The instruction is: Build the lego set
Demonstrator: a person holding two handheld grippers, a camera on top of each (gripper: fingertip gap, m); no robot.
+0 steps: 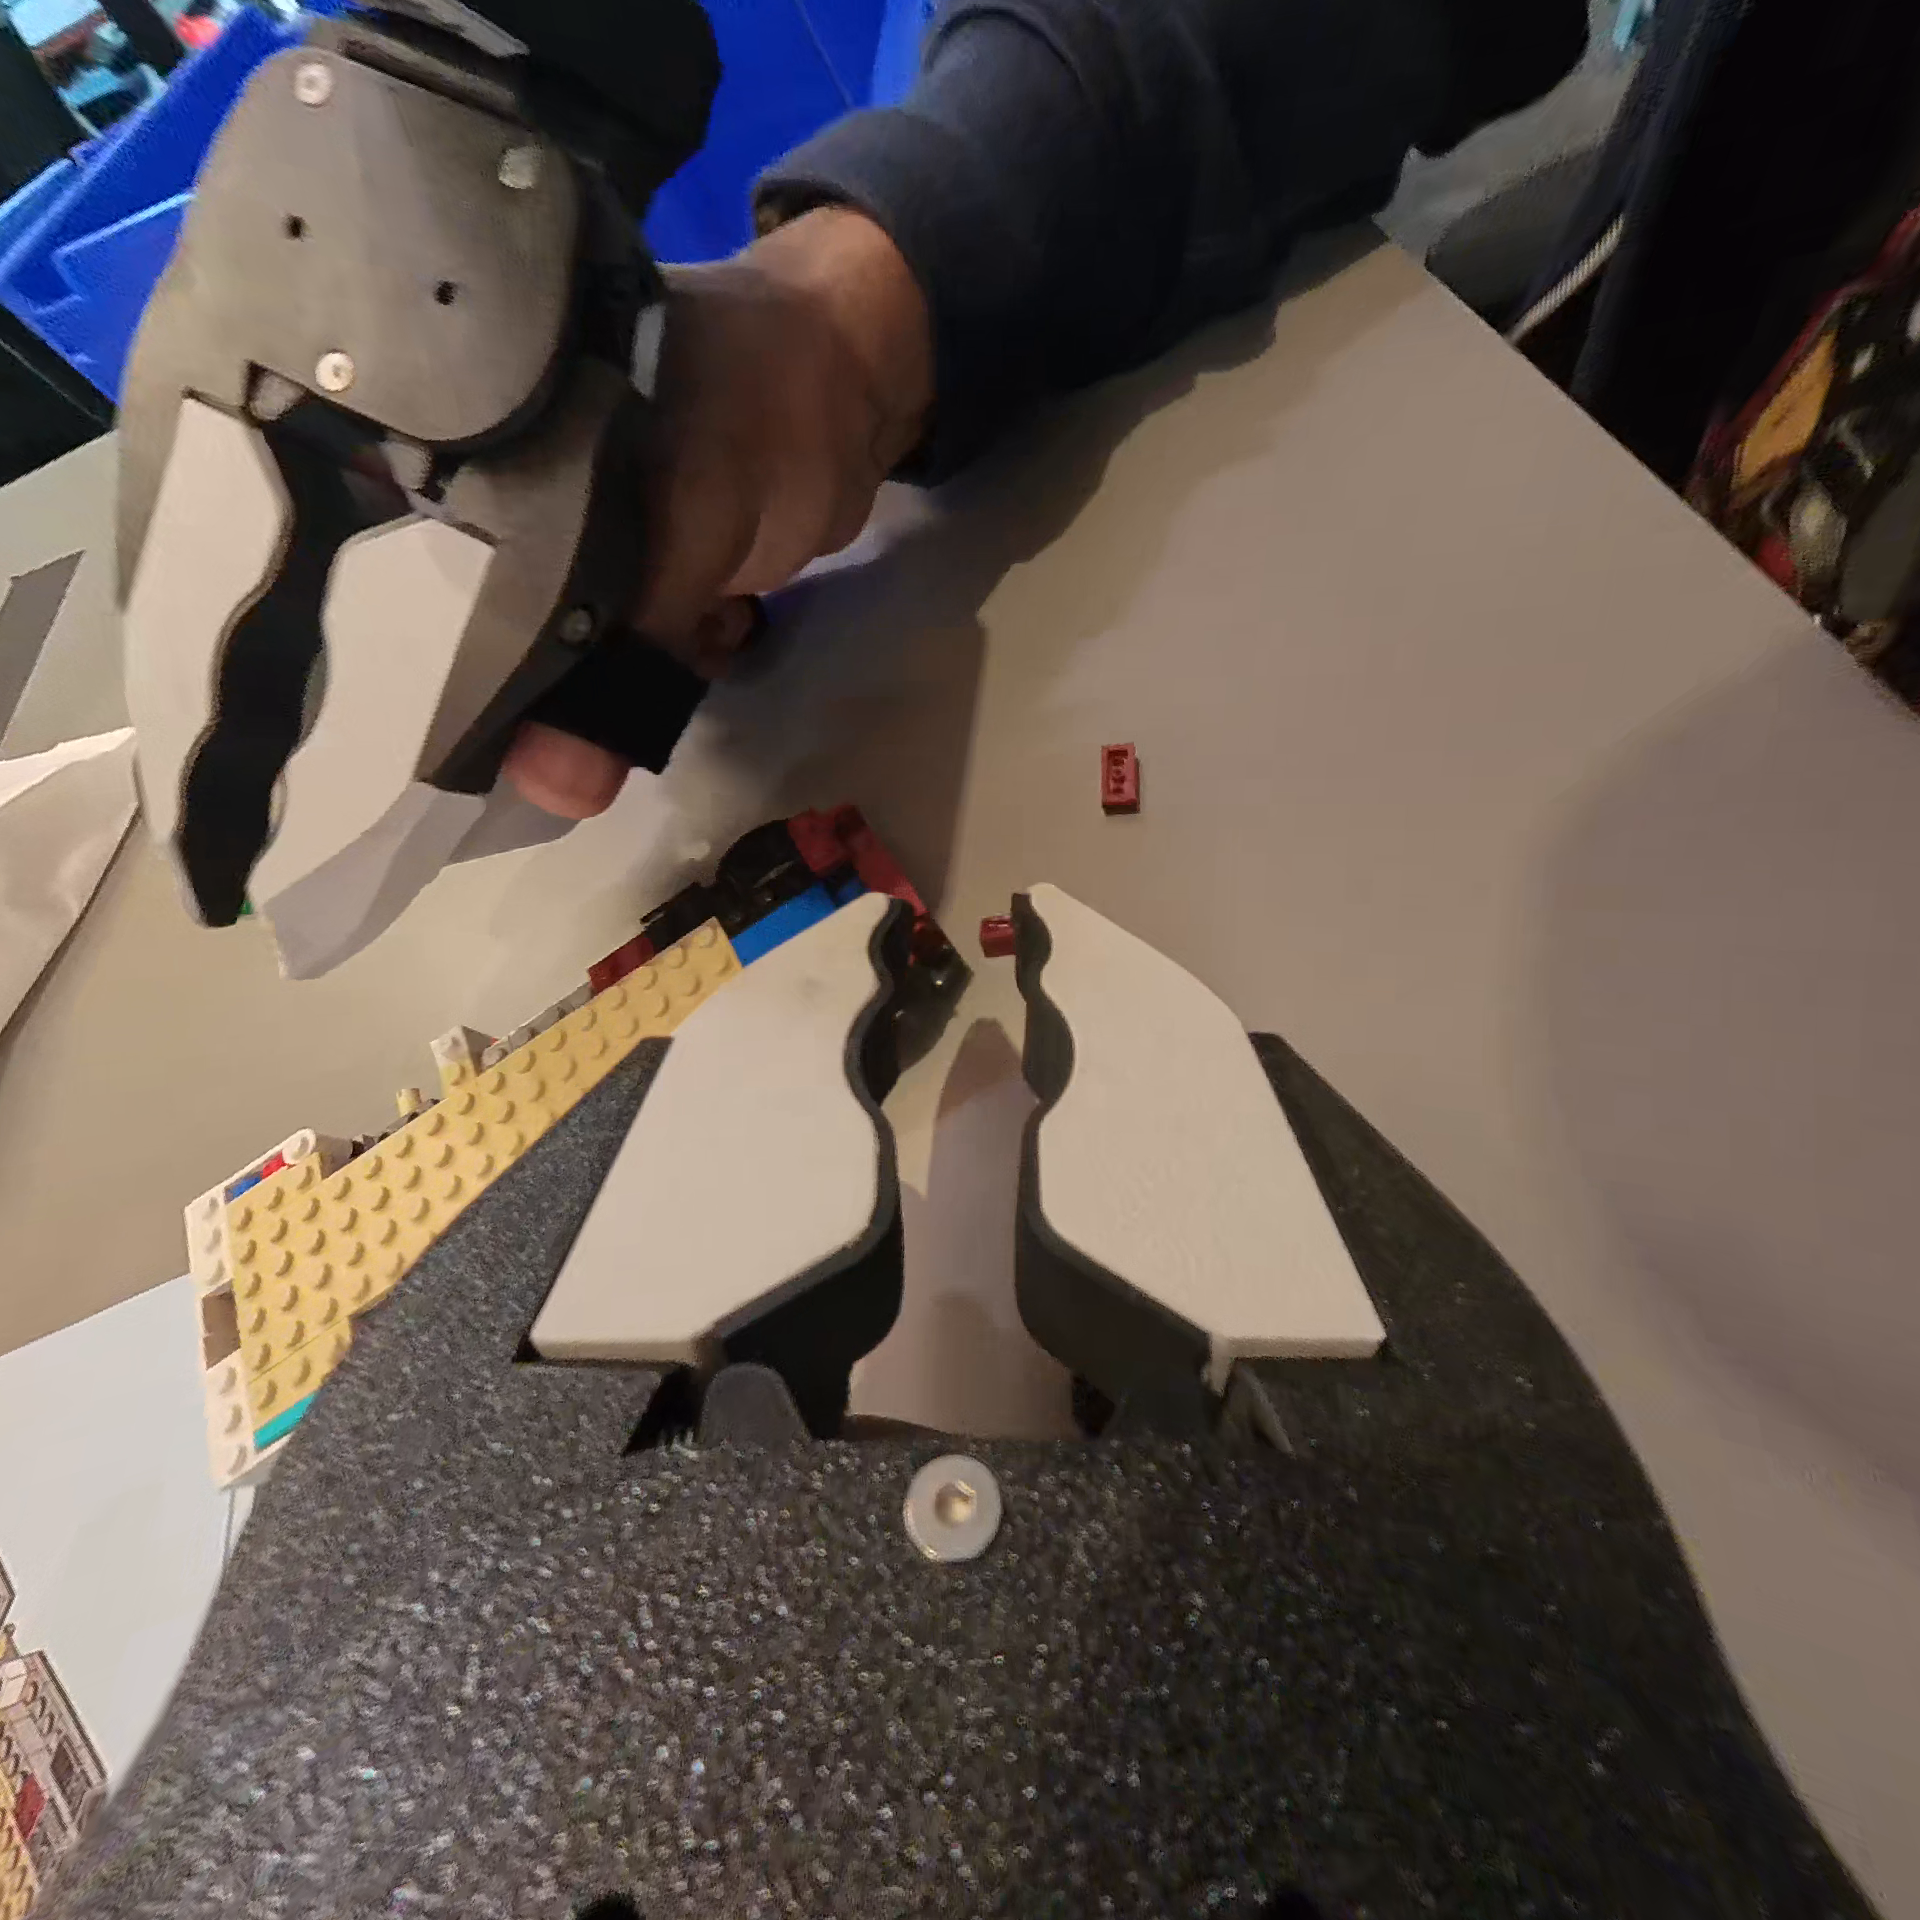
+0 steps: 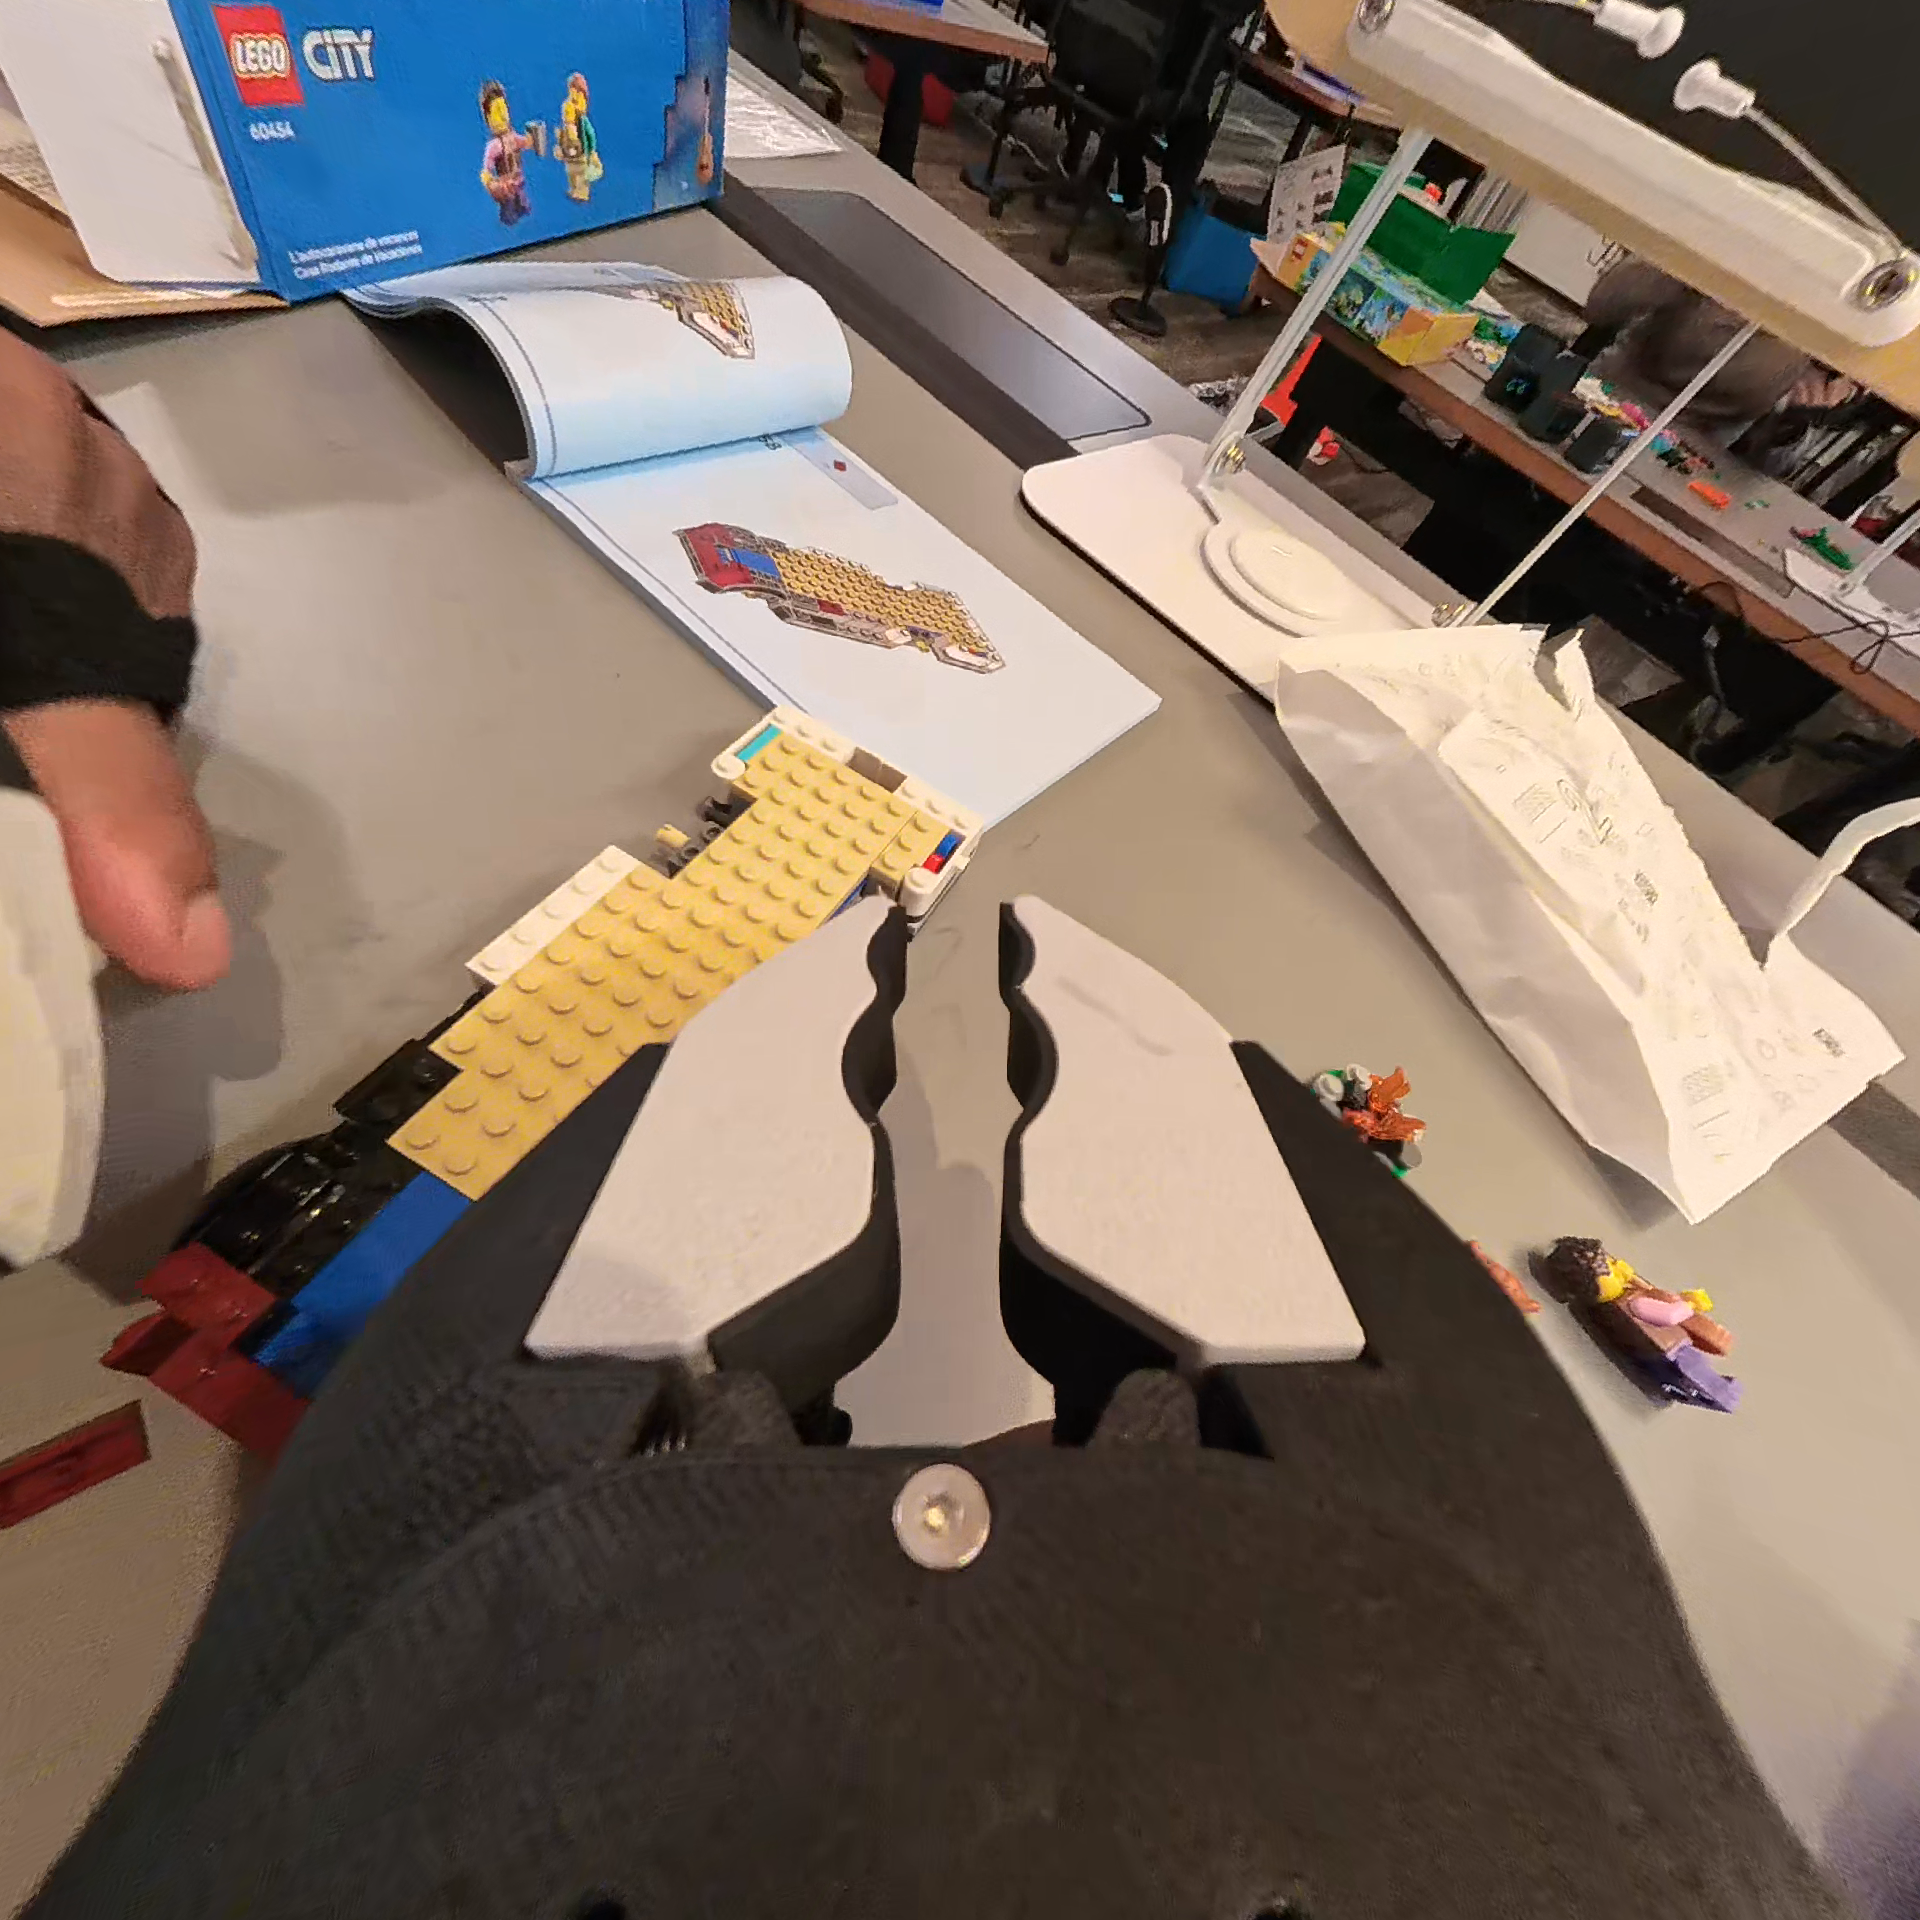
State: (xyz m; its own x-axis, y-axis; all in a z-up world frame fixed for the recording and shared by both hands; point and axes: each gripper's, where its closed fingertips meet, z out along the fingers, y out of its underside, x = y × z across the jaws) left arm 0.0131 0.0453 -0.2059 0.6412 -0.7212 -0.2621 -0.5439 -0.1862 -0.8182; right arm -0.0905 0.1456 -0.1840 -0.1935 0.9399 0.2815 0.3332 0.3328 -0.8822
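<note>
A long tan-studded brick model [image 2: 665,945] with a dark red and blue end lies diagonally on the grey tabletop [image 1: 1455,727], bare surface to its right, as the left tongs [image 1: 971,920] stand parted, a small dark red piece [image 1: 997,935] seemingly touching one pad, and the right tongs [image 2: 948,920] hover released, holding nothing.

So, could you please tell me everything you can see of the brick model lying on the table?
The brick model is a long, flat plastic build lying on the grey table. Its studded tan deck is edged with white pieces and a small teal tile at one end; the other end is blue, black and dark red. The white end rests by the open booklet. The left gripper is open at the dark red end, the right gripper open beside the white end.
</note>
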